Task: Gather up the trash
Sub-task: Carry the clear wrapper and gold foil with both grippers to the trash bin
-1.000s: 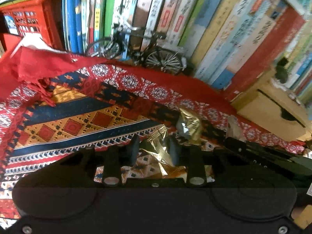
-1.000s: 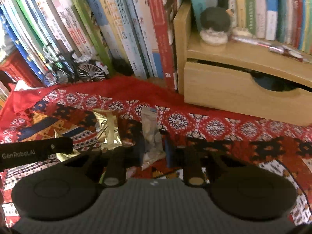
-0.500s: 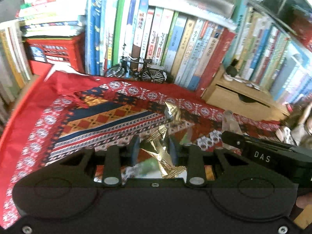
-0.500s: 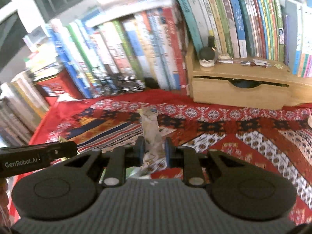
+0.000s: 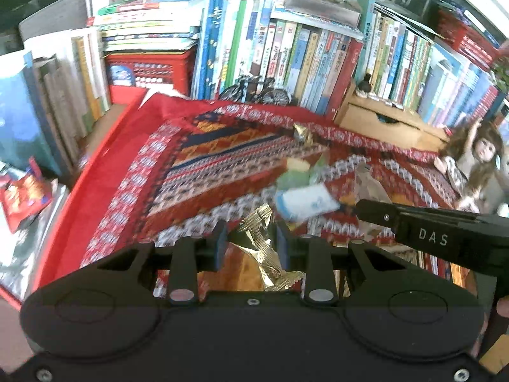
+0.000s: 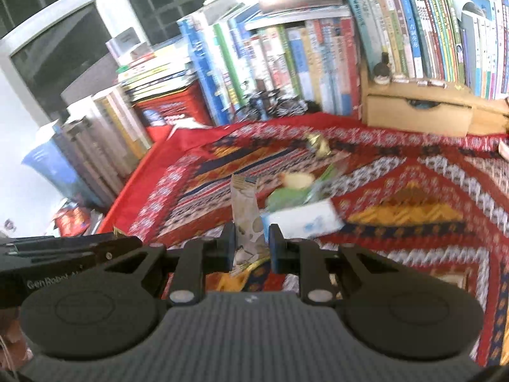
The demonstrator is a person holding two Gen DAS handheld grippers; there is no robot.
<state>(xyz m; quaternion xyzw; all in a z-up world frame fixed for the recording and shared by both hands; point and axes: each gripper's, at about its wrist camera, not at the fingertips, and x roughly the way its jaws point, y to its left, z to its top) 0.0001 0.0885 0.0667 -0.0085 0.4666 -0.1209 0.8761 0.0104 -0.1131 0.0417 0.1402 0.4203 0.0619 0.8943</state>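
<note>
My left gripper (image 5: 251,242) is shut on a crinkled gold foil wrapper (image 5: 265,248), held above the patterned cloth. My right gripper (image 6: 252,245) is shut on a clear speckled snack wrapper (image 6: 245,216) that stands up between its pads. More trash lies on the cloth: a second gold wrapper (image 5: 302,133) (image 6: 316,145) near the back, a green and yellow wrapper (image 5: 296,172) (image 6: 292,191), and a white and blue packet (image 5: 305,203) (image 6: 302,219). The right gripper's side (image 5: 429,238) crosses the left wrist view; the left one's (image 6: 63,254) crosses the right wrist view.
A red patterned cloth (image 5: 197,165) covers the table. Rows of books (image 5: 286,54) line the back and left. A model bicycle (image 5: 254,90), a red crate (image 5: 149,70), a wooden drawer box (image 5: 381,121) and a doll (image 5: 474,162) ring the cloth.
Both grippers have risen and pulled back from the cloth with their wrappers still held. The view has widened, and the green wrapper and white packet now show on the cloth.
</note>
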